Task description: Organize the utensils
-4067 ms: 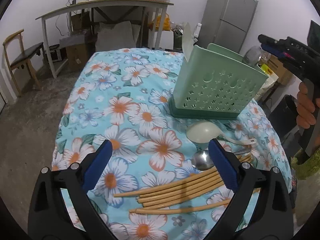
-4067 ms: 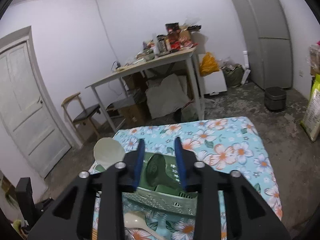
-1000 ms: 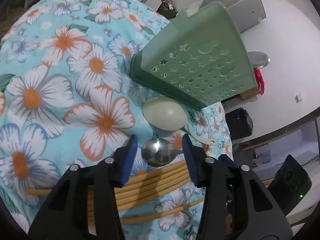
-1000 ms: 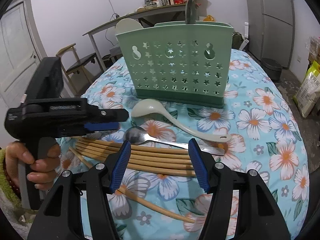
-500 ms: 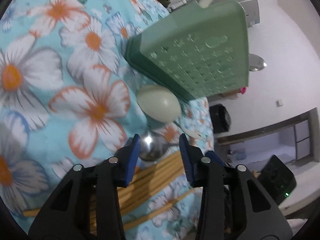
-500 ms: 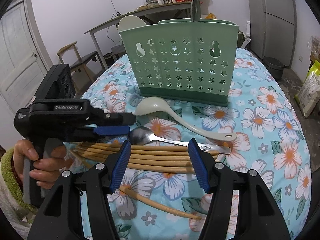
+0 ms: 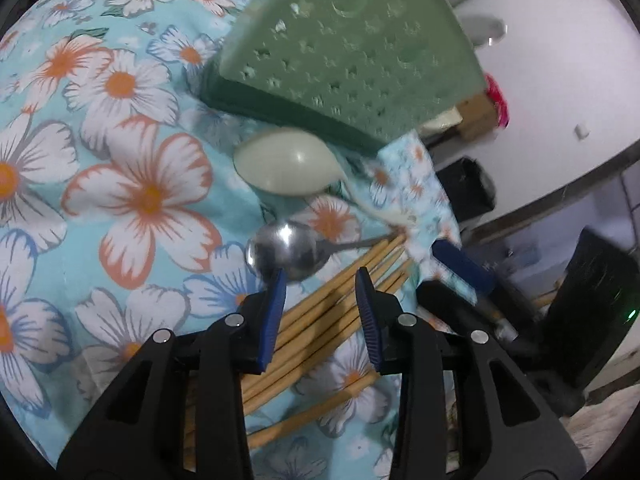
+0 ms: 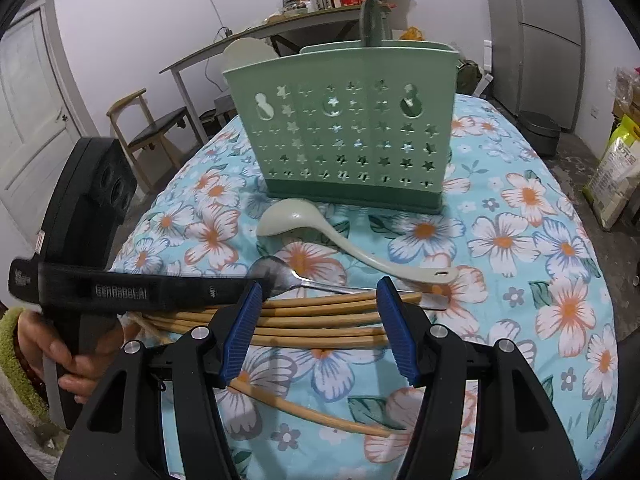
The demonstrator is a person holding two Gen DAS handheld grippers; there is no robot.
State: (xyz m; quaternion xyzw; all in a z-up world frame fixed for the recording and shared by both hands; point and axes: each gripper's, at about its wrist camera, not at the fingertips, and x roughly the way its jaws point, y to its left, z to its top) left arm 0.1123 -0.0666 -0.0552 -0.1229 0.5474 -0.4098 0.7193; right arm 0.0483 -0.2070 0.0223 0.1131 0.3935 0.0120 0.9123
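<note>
In the left wrist view, the left gripper [image 7: 320, 276] sits low in the centre of the frame, its blue-padded jaws apart and grasping nothing; between their tips lies the near edge of the metal spoon [image 7: 286, 250], whose bowl is just above the left pad. The spoon handle runs to the right over the top of a bundle of bamboo chopsticks [image 7: 320, 320], which fan diagonally from lower left to right of centre beneath the jaws. Above the spoon, in the middle of the frame, lies a pale green ladle [image 7: 288, 166], bowl to the left. The green perforated utensil holder [image 7: 348, 48] fills the upper centre, standing on the floral tablecloth [image 7: 132, 184]

In the right wrist view, the right gripper [image 8: 318, 286] occupies the lower centre with its jaws released and wide, empty, the chopsticks [image 8: 320, 320] lying across the cloth between and beyond the pads. The left gripper [image 8: 264, 280] reaches in from the left edge, its tip at the spoon bowl [image 8: 276, 270], held by a hand [image 8: 60, 352] at lower left. The ladle [image 8: 340, 240] lies just above, the holder [image 8: 344, 128] upright behind it in the upper centre
</note>
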